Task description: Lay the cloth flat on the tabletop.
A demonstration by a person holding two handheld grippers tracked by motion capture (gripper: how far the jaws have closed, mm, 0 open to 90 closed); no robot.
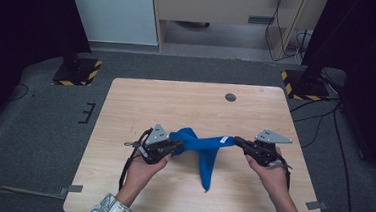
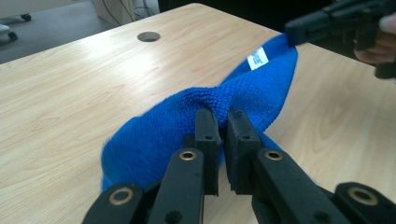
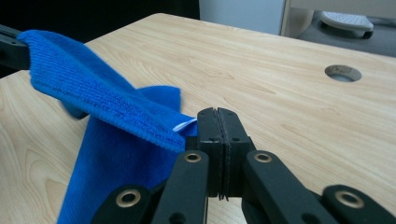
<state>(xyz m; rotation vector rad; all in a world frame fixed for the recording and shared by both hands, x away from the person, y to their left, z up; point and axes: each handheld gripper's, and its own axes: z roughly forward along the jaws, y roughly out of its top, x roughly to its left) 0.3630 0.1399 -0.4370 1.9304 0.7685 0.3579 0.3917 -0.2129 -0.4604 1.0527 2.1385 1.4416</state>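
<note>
**Cloth lift: slip risk at the label corner**

Blue microfibre cloth (image 1: 201,144) hung stretched above the wooden table (image 1: 140,107). Left gripper (image 2: 223,122) was clamped on a bunched fold; right gripper (image 3: 218,122) was pinched shut on the label corner. Thin bite there: added tension could pull it free, dropping that end.

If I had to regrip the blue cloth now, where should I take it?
Probably the loose tail of the blue cloth, coming from the person's side: it hangs free to the table, while the left gripper and right gripper already pinch the twisted upper edge.
</note>
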